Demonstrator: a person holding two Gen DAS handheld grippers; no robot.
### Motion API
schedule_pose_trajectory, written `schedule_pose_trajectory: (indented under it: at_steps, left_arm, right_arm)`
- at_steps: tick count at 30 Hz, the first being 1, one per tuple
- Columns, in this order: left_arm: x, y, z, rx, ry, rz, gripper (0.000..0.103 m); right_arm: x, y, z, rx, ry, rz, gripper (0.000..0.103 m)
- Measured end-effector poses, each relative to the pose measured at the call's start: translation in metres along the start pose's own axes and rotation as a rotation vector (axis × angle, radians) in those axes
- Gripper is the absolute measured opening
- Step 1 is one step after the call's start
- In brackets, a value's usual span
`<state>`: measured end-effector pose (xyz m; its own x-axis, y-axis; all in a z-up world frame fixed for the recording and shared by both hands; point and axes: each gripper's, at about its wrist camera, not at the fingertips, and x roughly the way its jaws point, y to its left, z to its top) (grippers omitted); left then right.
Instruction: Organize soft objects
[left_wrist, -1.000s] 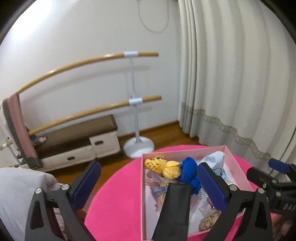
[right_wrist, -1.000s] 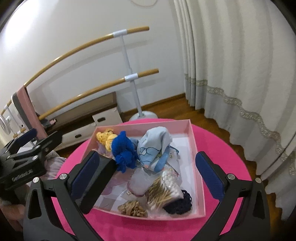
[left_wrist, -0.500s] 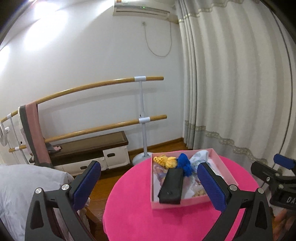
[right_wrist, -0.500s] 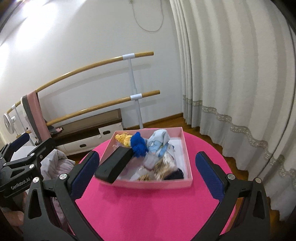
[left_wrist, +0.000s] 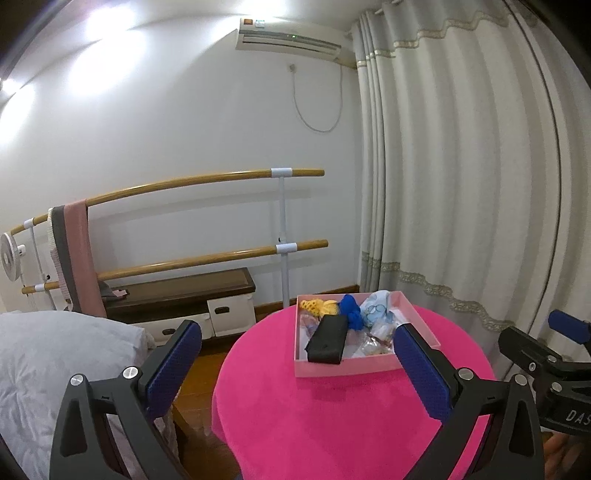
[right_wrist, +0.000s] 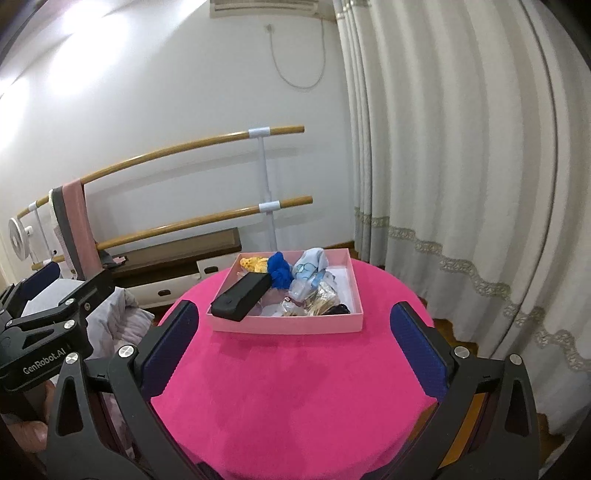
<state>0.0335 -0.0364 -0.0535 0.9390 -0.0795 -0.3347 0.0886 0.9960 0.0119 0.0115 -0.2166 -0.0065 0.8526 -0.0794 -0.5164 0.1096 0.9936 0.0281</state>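
A pink box (left_wrist: 343, 369) (right_wrist: 288, 325) stands at the far side of a round pink table (left_wrist: 332, 413) (right_wrist: 295, 387). In it lie a black case (left_wrist: 328, 339) (right_wrist: 242, 297), a yellow knit piece (left_wrist: 317, 306) (right_wrist: 254, 263), a blue knit piece (left_wrist: 351, 308) (right_wrist: 279, 271), a light blue cloth (left_wrist: 376, 308) (right_wrist: 310, 267) and several small packets. My left gripper (left_wrist: 295, 365) and my right gripper (right_wrist: 295, 347) are both open and empty, held back from the box over the near part of the table.
A wooden double ballet barre (left_wrist: 207, 254) stands against the white wall, with a pink towel (left_wrist: 79, 254) over it. A low bench with drawers (left_wrist: 177, 299) is below. Curtains (left_wrist: 461, 184) hang at the right. A grey bed (left_wrist: 44, 354) is at the left.
Both grippers have pulled back and up from the box, which now looks small and far. The black case stays resting on the box's left edge.
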Motion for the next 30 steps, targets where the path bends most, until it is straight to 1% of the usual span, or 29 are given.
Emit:
schedule_pose_trajectory:
  at_steps: [5,9,15,17,23,30]
  left_arm:
    - [-0.037,-0.001,-0.011,-0.004,-0.007,-0.001,0.103]
    - [-0.055,0.001,-0.014,-0.014,-0.001,-0.008,0.103]
    - [-0.067,-0.001,-0.008,-0.016,0.006,-0.004,0.103]
    - [-0.064,-0.003,-0.004,-0.017,0.01,-0.005,0.103]
    - [-0.072,-0.008,0.002,0.0,0.019,-0.008,0.103]
    - [-0.073,-0.006,0.007,-0.003,0.029,-0.011,0.103]
  right_arm:
    - [-0.023,0.008,-0.006,-0.01,-0.026,-0.014,0.103]
    - [-0.032,0.009,-0.008,-0.006,-0.045,-0.031,0.103]
    - [-0.037,0.006,-0.016,0.007,-0.046,-0.033,0.103]
    - [-0.039,0.005,-0.017,0.009,-0.047,-0.035,0.103]
    - [-0.041,0.001,-0.02,0.017,-0.048,-0.034,0.103]
    - [-0.042,0.002,-0.021,0.014,-0.05,-0.036,0.103]
